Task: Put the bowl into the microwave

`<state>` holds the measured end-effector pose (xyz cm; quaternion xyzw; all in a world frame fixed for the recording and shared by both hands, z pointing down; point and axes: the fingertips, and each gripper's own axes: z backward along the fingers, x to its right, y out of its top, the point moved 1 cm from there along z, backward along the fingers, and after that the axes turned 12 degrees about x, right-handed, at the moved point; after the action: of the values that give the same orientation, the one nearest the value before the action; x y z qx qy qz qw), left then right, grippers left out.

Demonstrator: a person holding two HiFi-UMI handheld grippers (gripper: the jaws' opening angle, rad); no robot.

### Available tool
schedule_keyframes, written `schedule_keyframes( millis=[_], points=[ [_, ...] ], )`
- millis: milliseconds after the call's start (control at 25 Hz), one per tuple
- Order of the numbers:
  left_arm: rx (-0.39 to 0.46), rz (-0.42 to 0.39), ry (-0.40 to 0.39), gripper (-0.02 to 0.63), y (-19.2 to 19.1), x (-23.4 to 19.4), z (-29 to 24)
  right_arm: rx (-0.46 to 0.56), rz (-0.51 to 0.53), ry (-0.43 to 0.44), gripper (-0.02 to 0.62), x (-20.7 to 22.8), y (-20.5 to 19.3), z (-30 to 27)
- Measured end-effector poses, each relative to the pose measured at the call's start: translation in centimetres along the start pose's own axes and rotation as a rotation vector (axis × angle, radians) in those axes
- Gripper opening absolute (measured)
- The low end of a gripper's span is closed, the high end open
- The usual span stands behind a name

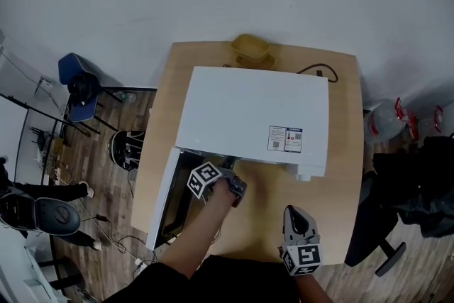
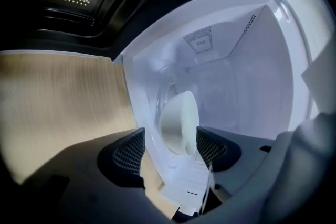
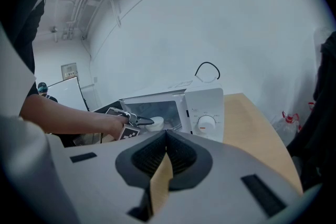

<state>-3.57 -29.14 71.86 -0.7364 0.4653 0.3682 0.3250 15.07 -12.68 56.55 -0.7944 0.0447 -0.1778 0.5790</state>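
A light wooden desk (image 1: 340,152) stands against a pale wall, on a floor of wood planks. In the lower middle of the head view the left hand-held gripper (image 1: 234,188) is at the mouth of the white microwave (image 1: 248,110). In the left gripper view its jaws stand apart (image 2: 169,152). The white bowl (image 2: 178,120) shows in the gap between them, inside the white chamber of the microwave (image 2: 247,86). Whether the jaws touch the bowl I cannot tell. The right gripper view shows the same from the side: the tips of the left hand-held gripper (image 3: 149,122) are just beside the bowl (image 3: 156,123), which sits inside the microwave (image 3: 205,107). The door (image 1: 164,202) is swung open toward the lower left of the head view.

The right hand-held gripper (image 1: 292,215) is over the front part of the desk, at the lower right, well apart from the microwave. Its jaws are closed together (image 3: 167,136) and hold nothing.

Behind the microwave, at the top edge of the desk, there is a yellow dish (image 1: 250,47), and beside it a black cable (image 1: 316,71). On the floor at the left stands a blue chair (image 1: 78,85). A clear bottle (image 1: 383,120) is at the right.
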Motion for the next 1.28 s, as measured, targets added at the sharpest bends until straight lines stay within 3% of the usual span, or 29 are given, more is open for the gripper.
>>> schedule_keyframes(
  millis=[160, 200, 280, 440, 960, 1280],
  points=[
    [0.012, 0.010, -0.009, 0.301, 0.1, 0.7, 0.5, 0.000, -0.001, -0.004, 0.059, 0.1, -0.1, 0.1],
    [0.027, 0.004, -0.007, 0.282, 0.3, 0.8, 0.7, 0.001, -0.002, -0.005, 0.060, 0.0, -0.1, 0.1],
    [0.056, -0.005, 0.000, 0.178, 0.7, 0.8, 1.0, 0.003, -0.002, -0.006, 0.058, 0.0, 0.0, 0.2],
    [0.062, 0.016, 0.009, 0.114, 0.7, 0.3, 1.0, 0.005, -0.004, -0.010, 0.060, 0.2, -0.1, 0.3],
    [0.046, 0.084, -0.062, 0.107, 0.5, 2.3, -3.1, -0.004, -0.005, -0.033, 0.059, 1.3, -0.2, 0.8],
    [0.031, 0.086, -0.148, 0.118, 0.5, 3.0, -3.4, 0.010, 0.019, -0.046, 0.059, 1.6, 0.1, 1.6]
  ],
)
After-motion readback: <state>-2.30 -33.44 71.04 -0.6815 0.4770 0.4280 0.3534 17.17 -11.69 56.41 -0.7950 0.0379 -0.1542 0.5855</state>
